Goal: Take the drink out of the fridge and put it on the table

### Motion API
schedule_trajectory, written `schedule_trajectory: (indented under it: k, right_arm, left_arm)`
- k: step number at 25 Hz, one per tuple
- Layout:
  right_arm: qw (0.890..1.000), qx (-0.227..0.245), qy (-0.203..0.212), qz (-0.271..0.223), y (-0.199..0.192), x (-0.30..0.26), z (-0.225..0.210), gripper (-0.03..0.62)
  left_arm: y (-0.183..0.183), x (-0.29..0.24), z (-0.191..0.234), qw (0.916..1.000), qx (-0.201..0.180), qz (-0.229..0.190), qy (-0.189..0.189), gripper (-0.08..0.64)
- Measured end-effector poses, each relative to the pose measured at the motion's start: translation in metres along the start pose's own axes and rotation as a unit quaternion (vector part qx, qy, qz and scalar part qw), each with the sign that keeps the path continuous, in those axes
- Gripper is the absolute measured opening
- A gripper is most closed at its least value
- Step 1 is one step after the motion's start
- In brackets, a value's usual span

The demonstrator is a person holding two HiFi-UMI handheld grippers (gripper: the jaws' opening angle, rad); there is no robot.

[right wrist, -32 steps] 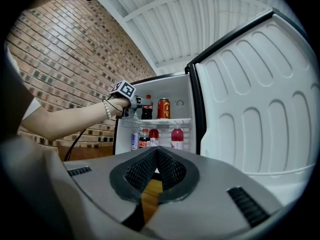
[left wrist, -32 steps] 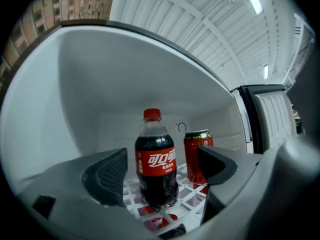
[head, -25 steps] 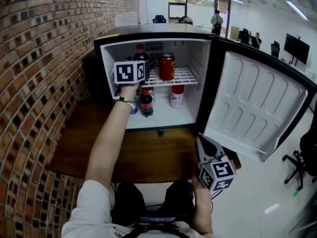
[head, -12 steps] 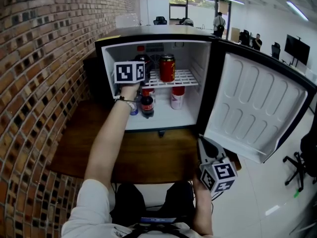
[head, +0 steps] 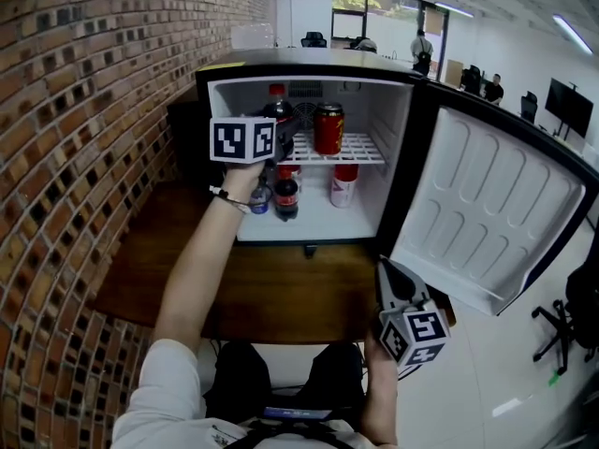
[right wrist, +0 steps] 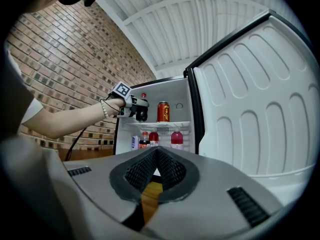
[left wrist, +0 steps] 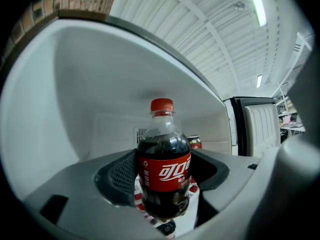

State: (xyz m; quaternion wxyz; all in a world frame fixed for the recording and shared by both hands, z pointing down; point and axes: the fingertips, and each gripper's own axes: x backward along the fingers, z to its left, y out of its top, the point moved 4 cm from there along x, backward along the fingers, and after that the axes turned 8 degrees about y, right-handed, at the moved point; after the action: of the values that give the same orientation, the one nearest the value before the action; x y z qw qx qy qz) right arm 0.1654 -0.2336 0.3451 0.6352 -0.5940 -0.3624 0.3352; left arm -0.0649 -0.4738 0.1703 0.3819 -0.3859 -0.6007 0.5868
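Left gripper (head: pixel 269 144) clasps the cola bottle (left wrist: pixel 165 169) at the fridge (head: pixel 225 101) opening, upper centre; right gripper (right wrist: pixel 156 151) closed, empty; table (head: pixel 281 293) placement pending.

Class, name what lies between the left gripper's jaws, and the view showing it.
A dark cola bottle with red cap and label, clamped between the jaws of the left gripper; the left gripper view shows it.

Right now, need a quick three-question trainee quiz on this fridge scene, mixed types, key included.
1. True or false: the fridge door is closed.
2. What sits between the left gripper's jaws? A) a mug B) cola bottle C) nothing
3. Fill in: the red can stands on the upper wire ____.
Key: 1 false; 2 B; 3 shelf.
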Motion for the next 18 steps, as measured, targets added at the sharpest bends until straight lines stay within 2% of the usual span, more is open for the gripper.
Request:
schedule_trajectory:
  k: [5, 9, 13, 18]
  right_arm:
    - [1.000, 0.005, 0.011, 0.004, 0.002, -0.006, 0.011, 0.017]
    - [1.000, 0.010, 0.020, 0.004, 0.004, -0.010, 0.019, 0.017]
    - [0.999, 0.012, 0.031, 0.004, 0.006, -0.016, 0.026, 0.017]
    - [0.999, 0.015, 0.036, 0.009, 0.005, -0.018, 0.029, 0.017]
  left_arm:
    - [-0.007, 0.045, -0.013, 0.9993, -0.011, -0.028, -0.023, 0.305]
    - [-0.029, 0.084, -0.027, 0.9978, -0.021, -0.044, -0.045, 0.305]
    - [-0.072, 0.117, -0.032, 0.9971, 0.010, -0.042, -0.063, 0.305]
    - [-0.131, 0.149, -0.020, 0.9976, 0.036, -0.028, -0.052, 0.305]
